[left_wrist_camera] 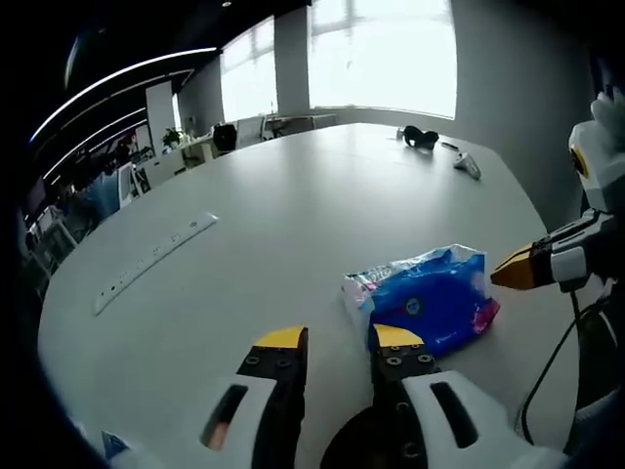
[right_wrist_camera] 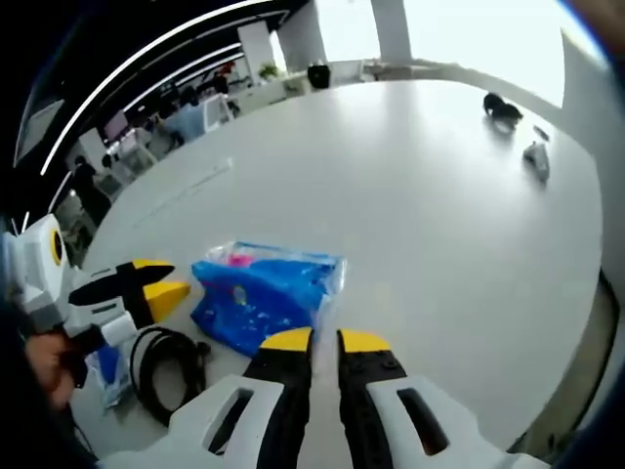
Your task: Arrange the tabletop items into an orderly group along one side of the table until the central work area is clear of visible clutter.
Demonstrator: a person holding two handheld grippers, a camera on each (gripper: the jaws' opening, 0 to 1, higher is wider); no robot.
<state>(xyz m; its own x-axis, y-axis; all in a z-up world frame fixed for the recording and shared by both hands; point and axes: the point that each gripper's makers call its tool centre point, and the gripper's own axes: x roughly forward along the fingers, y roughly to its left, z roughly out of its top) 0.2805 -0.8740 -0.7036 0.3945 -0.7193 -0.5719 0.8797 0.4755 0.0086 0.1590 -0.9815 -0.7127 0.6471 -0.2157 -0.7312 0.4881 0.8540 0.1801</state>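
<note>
The blue pack (left_wrist_camera: 425, 296) lies flat on the worktop (left_wrist_camera: 293, 215), well clear of the dark items (left_wrist_camera: 420, 137) at the far edge. Your left tool (left_wrist_camera: 339, 339) sits just short of the pack, jaws slightly apart and empty, the pack ahead and to its right. Your right tool (right_wrist_camera: 325, 341) is nearly closed, also empty, the pack (right_wrist_camera: 264, 293) just ahead-left; a coiled cable (right_wrist_camera: 161, 366) lies beside it. Both tools are about equally near. The pack's long axis runs across between them.

Both views look low across the white table (left_wrist_camera: 293, 195) toward the windows, close over the shared blue packet (left_wrist_camera: 430, 298) from opposite sides.
</note>
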